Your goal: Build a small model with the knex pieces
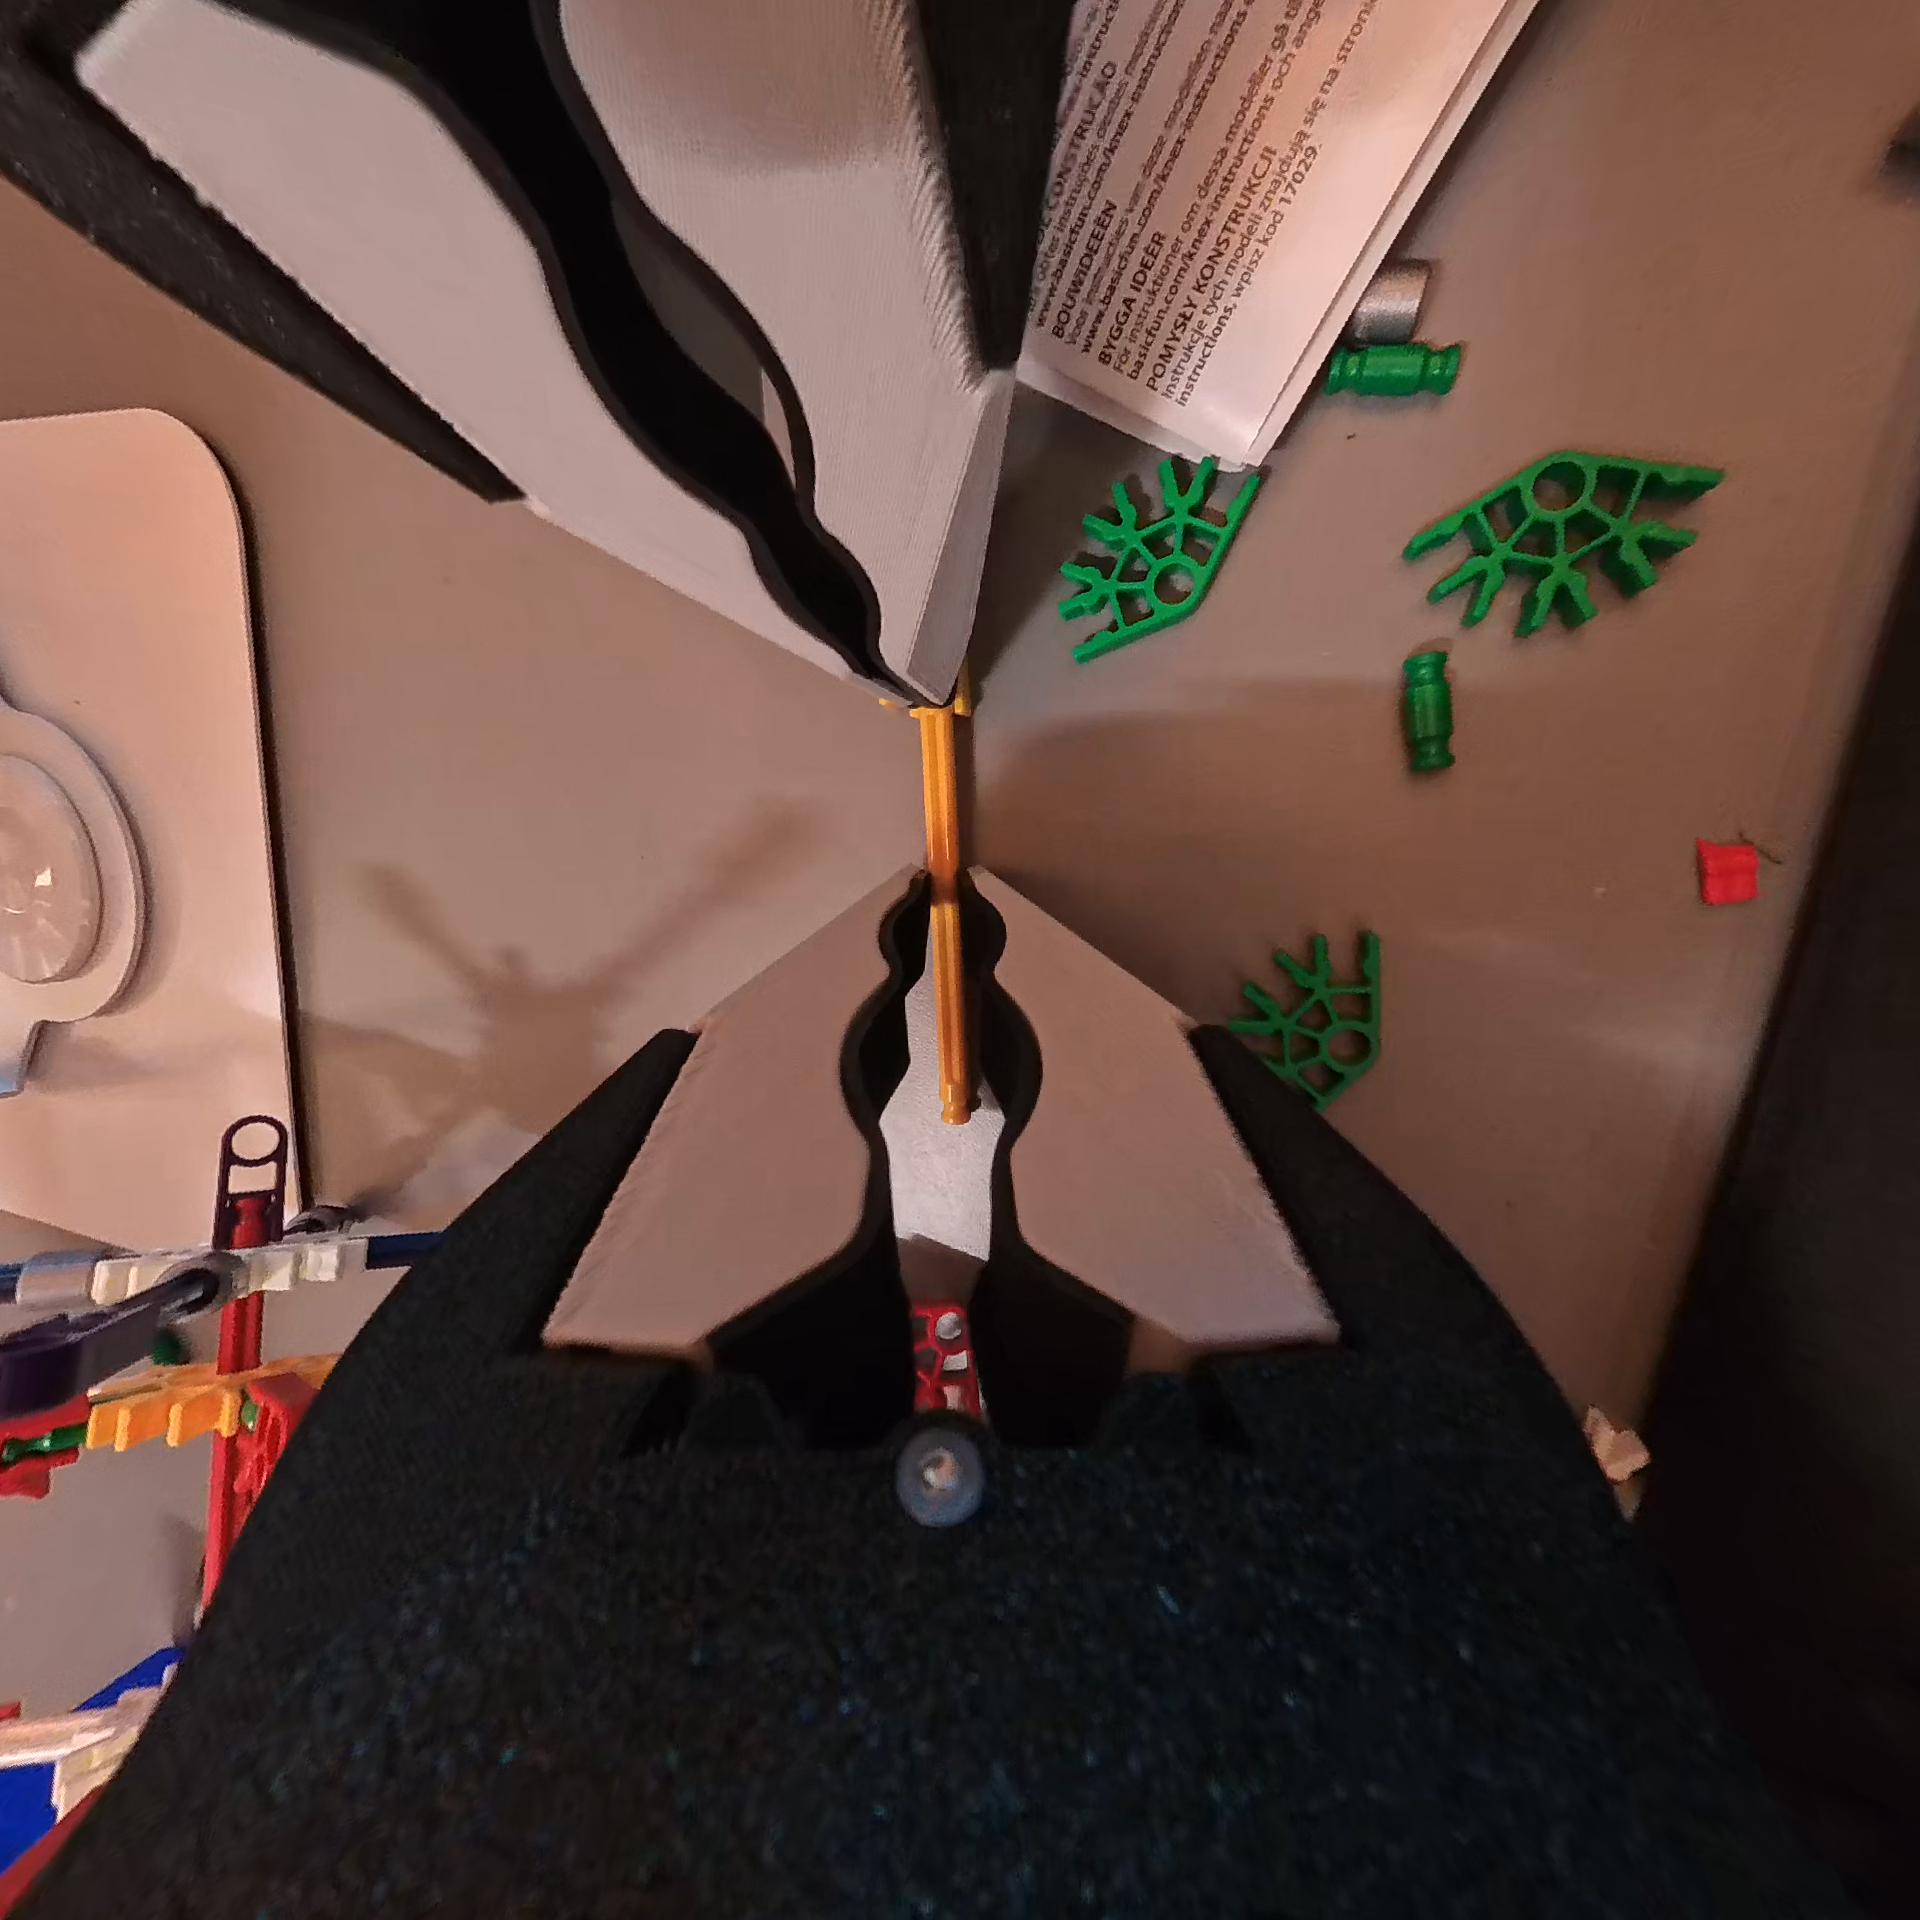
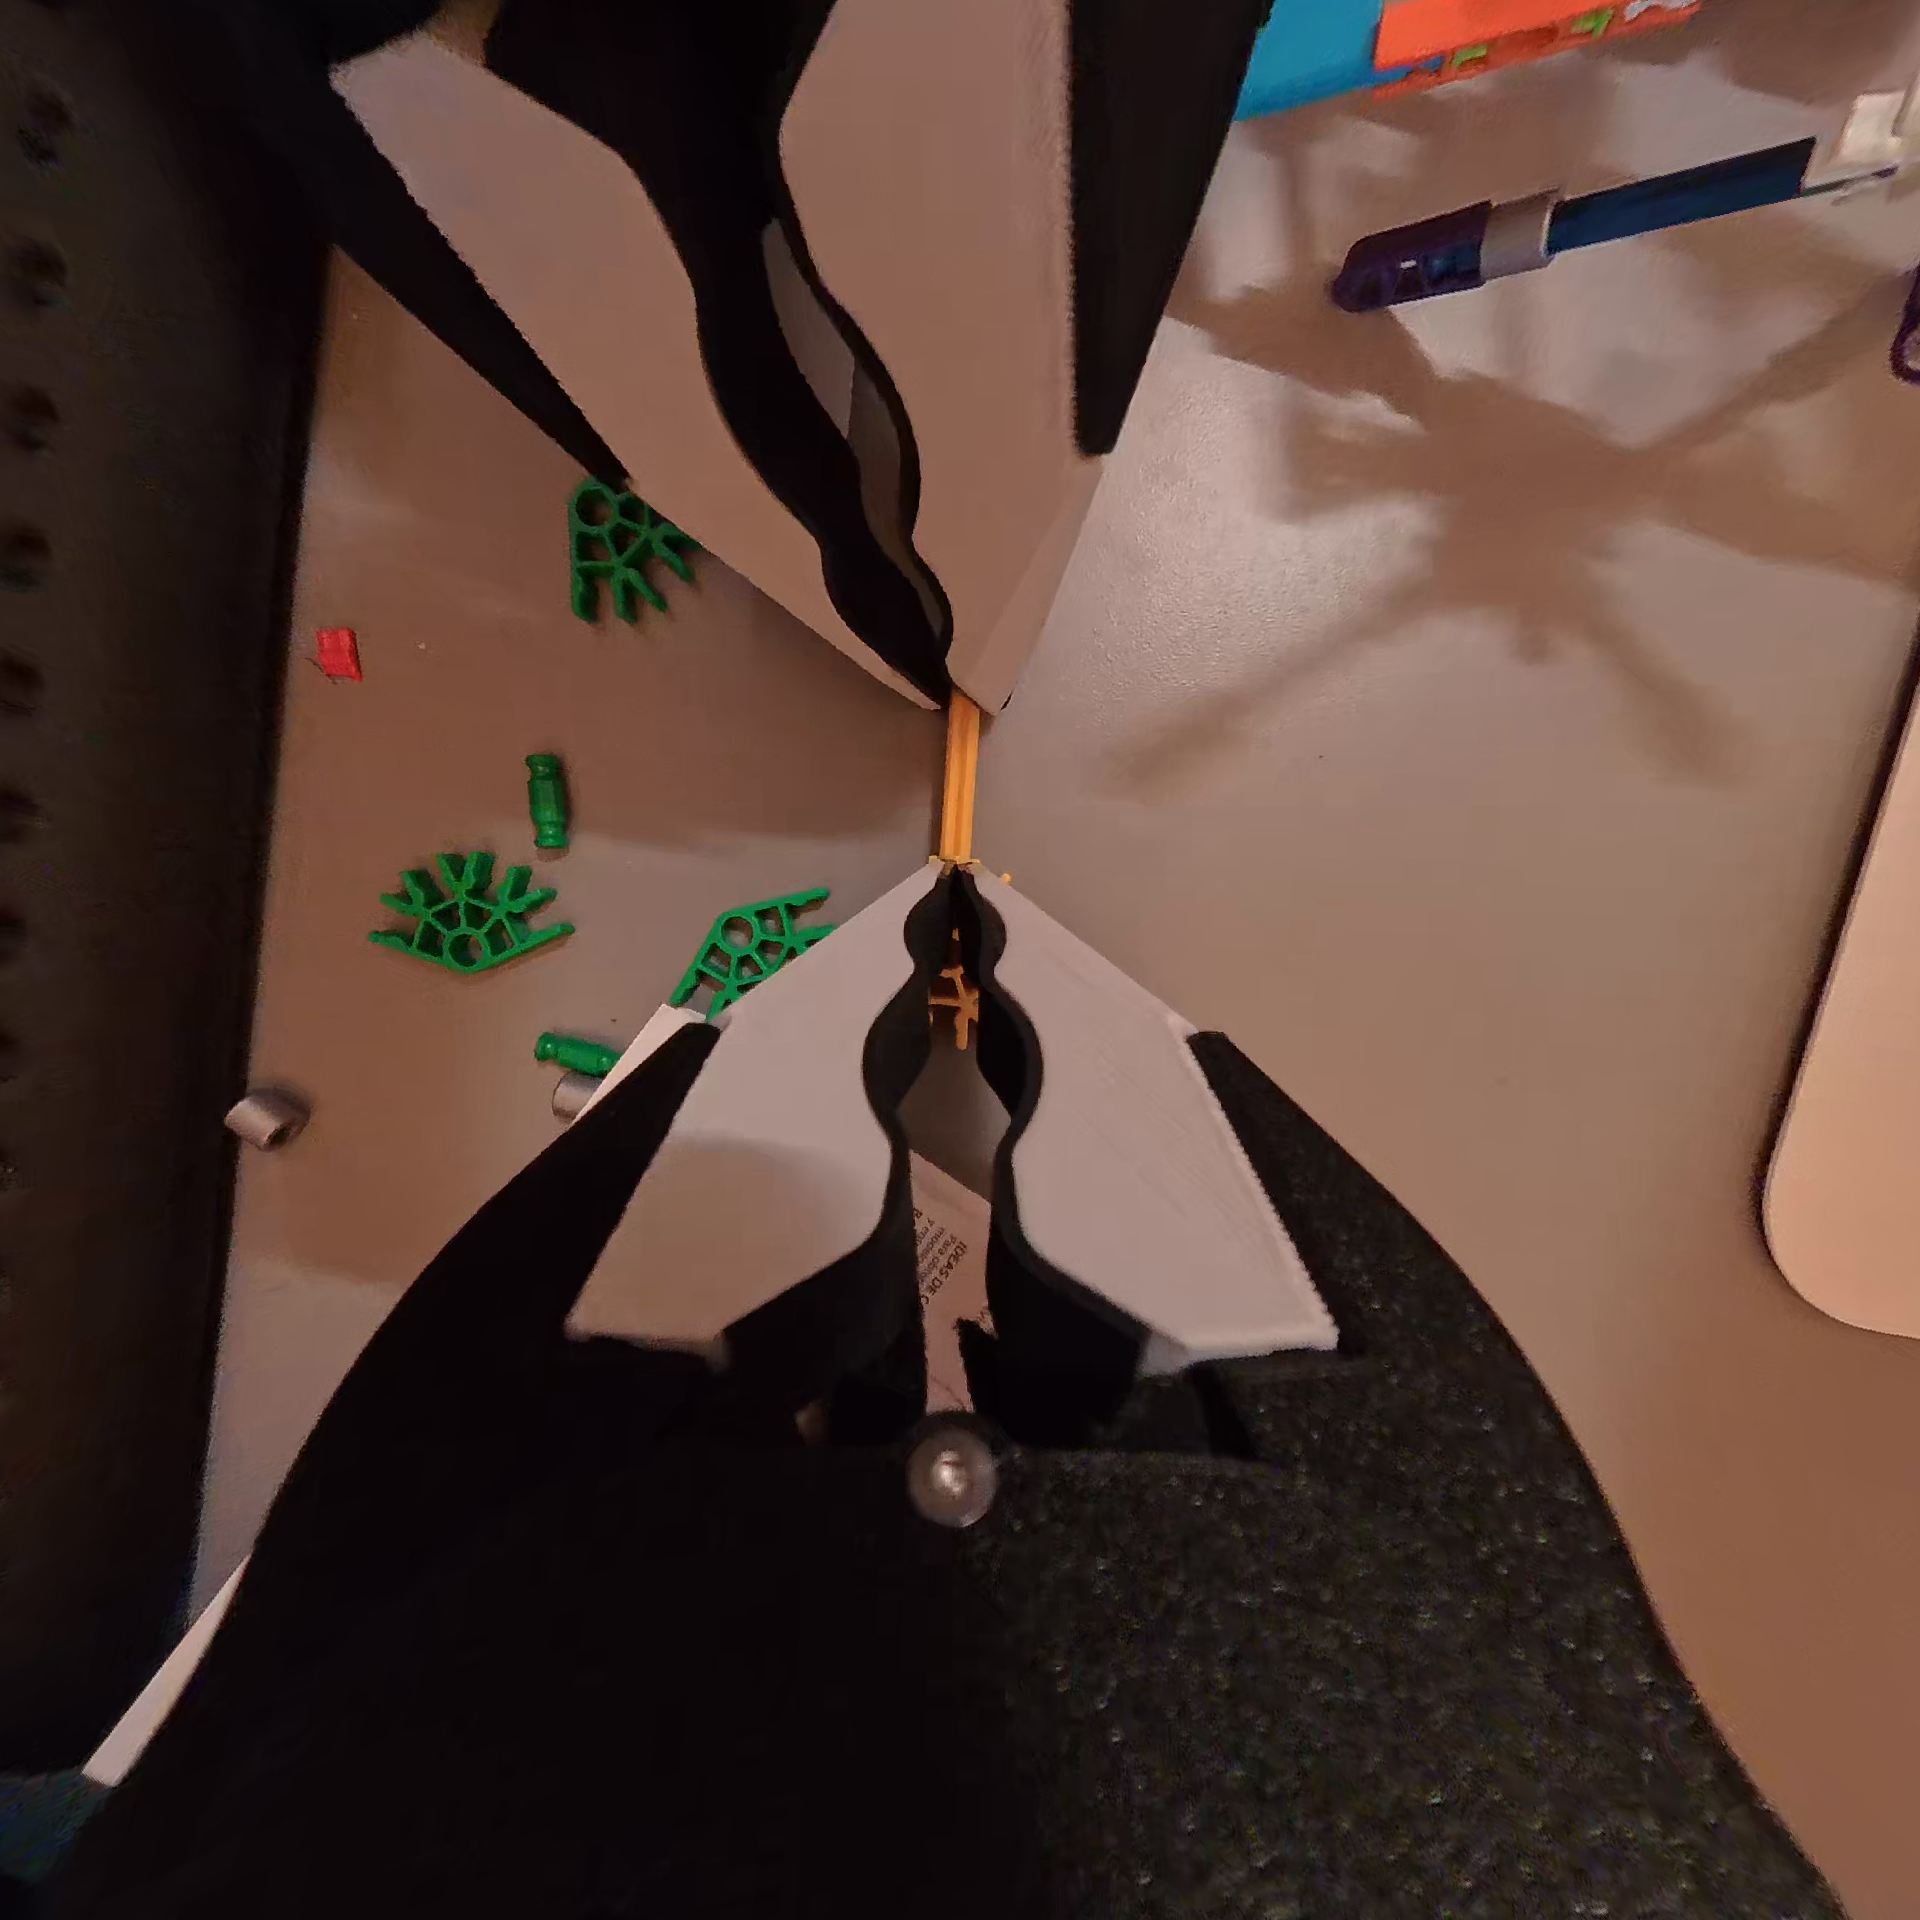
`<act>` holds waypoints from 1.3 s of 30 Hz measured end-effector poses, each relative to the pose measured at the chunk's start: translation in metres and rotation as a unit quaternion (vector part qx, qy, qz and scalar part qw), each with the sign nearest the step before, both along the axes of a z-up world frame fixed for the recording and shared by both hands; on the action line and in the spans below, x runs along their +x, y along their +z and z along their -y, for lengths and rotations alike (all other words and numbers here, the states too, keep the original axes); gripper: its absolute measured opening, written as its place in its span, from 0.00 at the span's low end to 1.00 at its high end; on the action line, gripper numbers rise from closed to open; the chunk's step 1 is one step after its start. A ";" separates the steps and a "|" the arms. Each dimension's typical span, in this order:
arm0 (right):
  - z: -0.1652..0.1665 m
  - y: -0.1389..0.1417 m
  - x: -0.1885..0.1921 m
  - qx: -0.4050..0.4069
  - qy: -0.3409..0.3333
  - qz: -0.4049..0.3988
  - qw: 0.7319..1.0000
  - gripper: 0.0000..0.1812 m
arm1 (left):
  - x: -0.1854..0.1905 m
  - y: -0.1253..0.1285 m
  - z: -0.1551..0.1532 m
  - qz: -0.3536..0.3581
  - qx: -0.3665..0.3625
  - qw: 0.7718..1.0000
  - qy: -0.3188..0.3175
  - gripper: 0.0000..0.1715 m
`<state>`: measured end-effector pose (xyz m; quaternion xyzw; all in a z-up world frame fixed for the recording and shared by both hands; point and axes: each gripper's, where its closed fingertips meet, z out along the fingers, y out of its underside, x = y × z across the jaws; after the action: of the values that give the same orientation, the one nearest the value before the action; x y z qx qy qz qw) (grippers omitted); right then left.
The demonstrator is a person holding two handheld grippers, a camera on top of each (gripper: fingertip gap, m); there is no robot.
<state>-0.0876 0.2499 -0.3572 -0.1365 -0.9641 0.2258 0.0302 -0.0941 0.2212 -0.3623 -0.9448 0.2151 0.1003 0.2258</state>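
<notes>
left gripper (image 1: 943, 883) clamps yellow rod (image 1: 943, 800) | right gripper (image 2: 956, 868) clamps its opposite end, tip to tip

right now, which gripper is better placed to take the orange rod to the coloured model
Left, probably. Both grippers are shut on the orange rod, but the coloured model stands close beside the left gripper; from the right gripper it lies far off.
</notes>
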 end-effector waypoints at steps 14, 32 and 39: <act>-0.004 0.024 -0.009 -0.072 -0.045 -0.035 0.996 0.14 | 0.001 0.003 0.003 0.048 0.021 0.999 0.009 0.08; -0.044 0.067 0.040 -0.111 -0.079 -0.147 0.980 0.14 | -0.014 0.035 0.160 0.104 0.041 0.981 0.155 0.22; -0.100 0.123 0.002 -0.171 -0.232 -0.274 0.917 0.13 | -0.024 0.013 0.162 0.107 0.032 0.978 0.177 0.21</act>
<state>-0.0858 0.3502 -0.2340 -0.2919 -0.8060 0.4023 0.3213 -0.1179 0.0592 -0.3489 -0.9654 0.0161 0.0436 0.2564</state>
